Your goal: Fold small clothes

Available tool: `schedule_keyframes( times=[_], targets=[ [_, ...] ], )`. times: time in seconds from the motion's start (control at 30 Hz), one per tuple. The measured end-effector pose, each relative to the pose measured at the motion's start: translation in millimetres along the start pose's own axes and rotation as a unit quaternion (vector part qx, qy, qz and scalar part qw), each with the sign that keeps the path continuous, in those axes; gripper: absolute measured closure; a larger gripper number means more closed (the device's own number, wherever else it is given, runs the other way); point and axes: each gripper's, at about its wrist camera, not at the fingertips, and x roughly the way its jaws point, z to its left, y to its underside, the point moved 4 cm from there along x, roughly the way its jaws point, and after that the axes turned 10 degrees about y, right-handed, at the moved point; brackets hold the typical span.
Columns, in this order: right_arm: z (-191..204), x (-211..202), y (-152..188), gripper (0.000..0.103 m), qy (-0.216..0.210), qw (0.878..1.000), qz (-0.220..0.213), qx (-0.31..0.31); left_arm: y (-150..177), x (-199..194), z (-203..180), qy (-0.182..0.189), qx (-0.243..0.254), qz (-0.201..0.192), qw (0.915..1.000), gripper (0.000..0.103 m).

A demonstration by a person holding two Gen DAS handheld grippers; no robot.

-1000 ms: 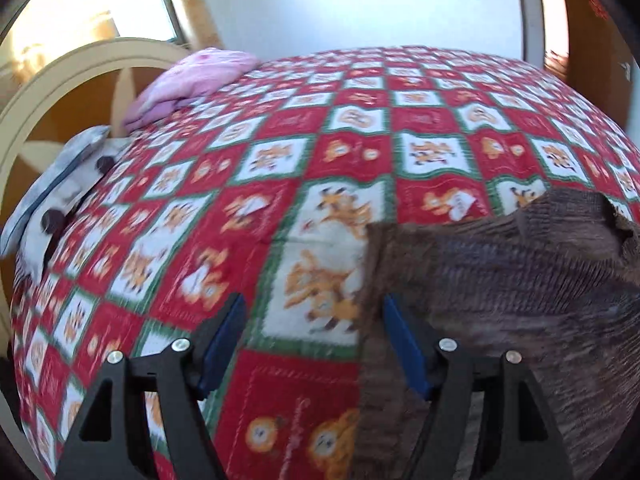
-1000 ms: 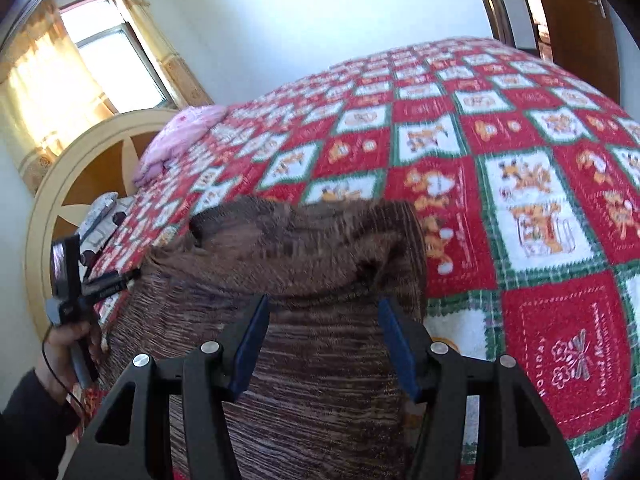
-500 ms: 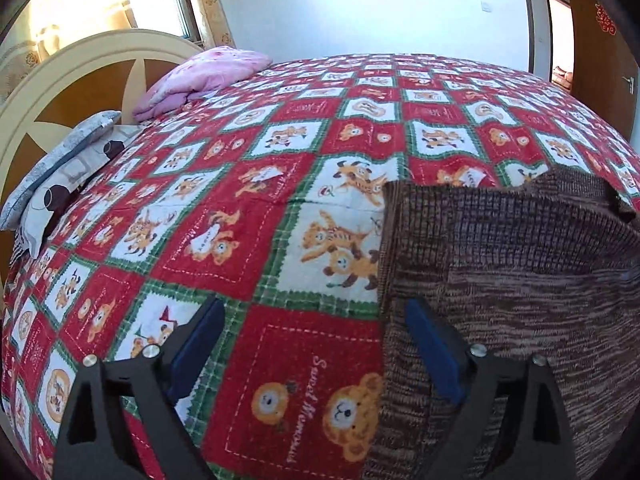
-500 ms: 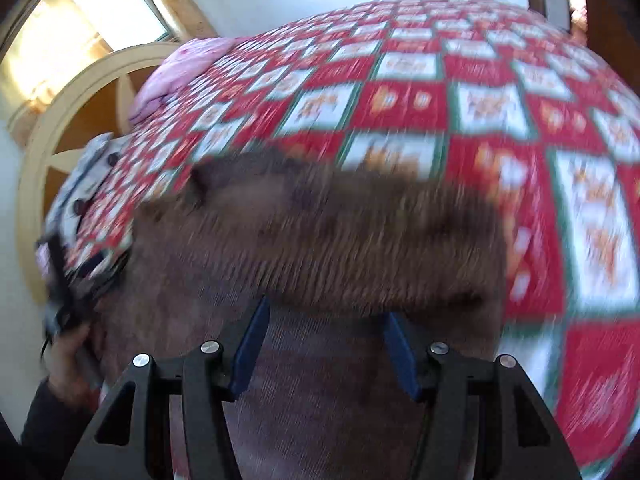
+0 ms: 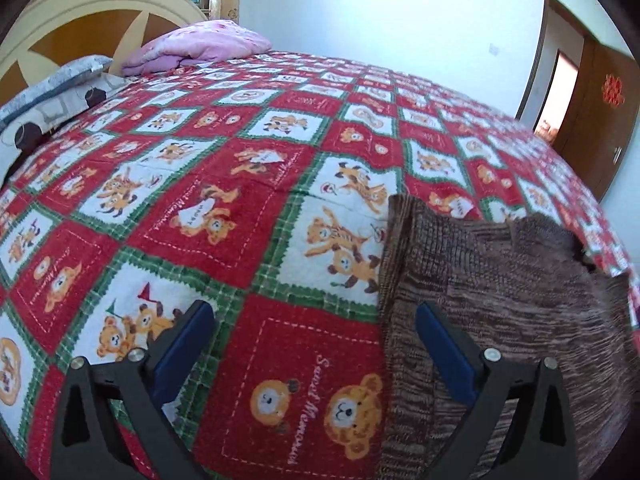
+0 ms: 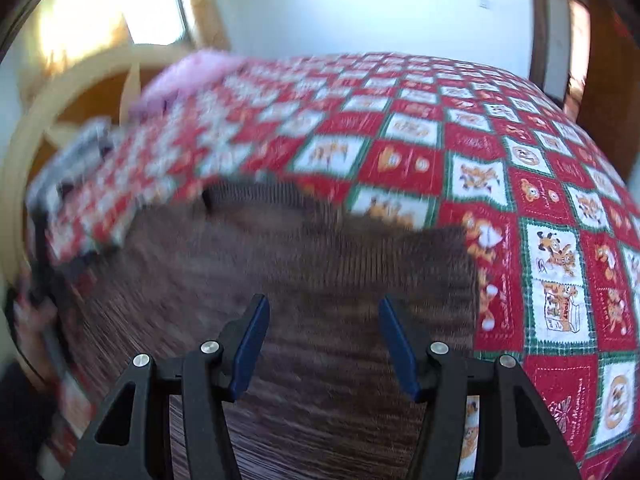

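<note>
A brown knitted sweater (image 5: pixel 500 300) lies flat on the red, white and green bear-patterned blanket (image 5: pixel 240 200). My left gripper (image 5: pixel 314 312) hovers over the sweater's left edge and its jaws are opening. Only blanket shows between them, and the right finger (image 5: pixel 440 344) is above the knit. In the right wrist view, which is blurred, the sweater (image 6: pixel 360 256) fills the lower middle. My right gripper (image 6: pixel 324 302) hangs over it, jaws apart with nothing pinched between the pads.
A pink folded quilt (image 5: pixel 200 44) and a grey patterned pillow (image 5: pixel 52 92) lie by the cream and wood headboard (image 5: pixel 80 32) at the back left. A wooden door (image 5: pixel 600 92) stands at the right. A hand (image 6: pixel 36 312) shows blurred at the far left.
The left jaws have spread wider and the gripper has drawn back along the sweater's left edge. The right gripper has swung across the sweater with its jaws unchanged.
</note>
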Motion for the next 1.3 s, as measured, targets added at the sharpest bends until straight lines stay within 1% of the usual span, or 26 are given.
schedule_keyframes(
  times=[0.07,0.13,0.17,0.23,0.3,0.37,0.4,0.5,0.6,0.63,0.67,0.7,0.77,0.8,0.83,0.87,0.9,0.97,1.07,1.1,1.17,1.27,1.3],
  targets=[
    [-8,15,10,0.045,0.030,0.999,0.024,-0.006,0,-5,6,0.025,-0.022,-0.013,0.9993,0.000],
    [-26,27,17,0.045,0.067,0.996,0.057,0.017,-1,-11,12,0.046,-0.041,-0.027,0.9977,0.000],
    [-37,27,19,0.045,0.080,0.995,0.057,0.032,-1,-12,15,0.054,-0.052,-0.033,0.9967,0.000],
    [-49,22,23,0.045,0.072,0.995,0.056,0.050,-1,-14,18,0.064,-0.065,-0.041,0.9950,0.000],
    [-61,7,22,0.045,0.058,0.995,0.031,0.075,-1,-13,17,0.062,-0.063,-0.040,0.9953,0.000],
    [-75,-4,22,0.046,0.066,0.993,0.011,0.097,-2,-13,16,0.059,-0.059,-0.040,0.9957,0.000],
    [-82,-7,21,0.053,0.068,0.992,0.005,0.108,-2,-13,16,0.060,-0.059,-0.041,0.9956,0.000],
    [-92,0,19,0.064,0.060,0.990,0.019,0.122,-2,-15,16,0.068,-0.065,-0.044,0.9946,0.000],
    [-89,11,16,0.066,0.041,0.990,0.028,0.135,-1,-17,18,0.069,-0.066,-0.048,0.9943,0.000],
    [-87,16,16,0.067,0.040,0.990,0.036,0.134,-1,-17,18,0.068,-0.065,-0.048,0.9944,0.000],
    [-84,24,18,0.075,0.047,0.990,0.051,0.127,-1,-17,17,0.067,-0.064,-0.048,0.9946,0.000],
    [-83,32,22,0.077,0.063,0.989,0.065,0.121,-1,-18,17,0.066,-0.063,-0.049,0.9946,0.000],
    [-84,29,26,0.077,0.075,0.987,0.060,0.126,-1,-18,17,0.066,-0.063,-0.050,0.9946,0.000],
    [-82,25,26,0.077,0.088,0.987,0.056,0.120,-1,-18,17,0.066,-0.063,-0.050,0.9946,0.000],
    [-79,19,26,0.077,0.117,0.986,0.049,0.106,0,-18,17,0.065,-0.063,-0.049,0.9947,0.000],
    [-77,13,27,0.077,0.135,0.985,0.041,0.095,0,-18,17,0.062,-0.061,-0.047,0.9950,0.000],
    [-71,4,26,0.076,0.132,0.987,0.028,0.089,0,-17,16,0.058,-0.058,-0.045,0.9956,0.000],
    [-56,-13,26,0.075,0.094,0.992,0.012,0.081,0,-16,14,0.047,-0.050,-0.040,0.9968,0.000],
    [-16,-32,31,0.069,0.051,0.998,-0.009,0.034,0,-14,11,0.029,-0.038,-0.032,0.9983,0.000],
    [-2,-33,36,0.069,0.038,0.999,-0.007,0.016,0,-14,10,0.024,-0.033,-0.033,0.9986,0.000],
    [21,-30,49,0.069,0.023,1.000,0.013,-0.007,1,-15,10,0.017,-0.029,-0.032,0.9989,0.000],
    [27,-23,69,0.068,0.025,0.999,0.033,-0.008,1,-13,10,0.014,-0.029,-0.030,0.9990,0.000],
    [25,-23,76,0.065,0.027,0.999,0.032,-0.004,1,-13,11,0.013,-0.028,-0.030,0.9991,0.000]
  ],
)
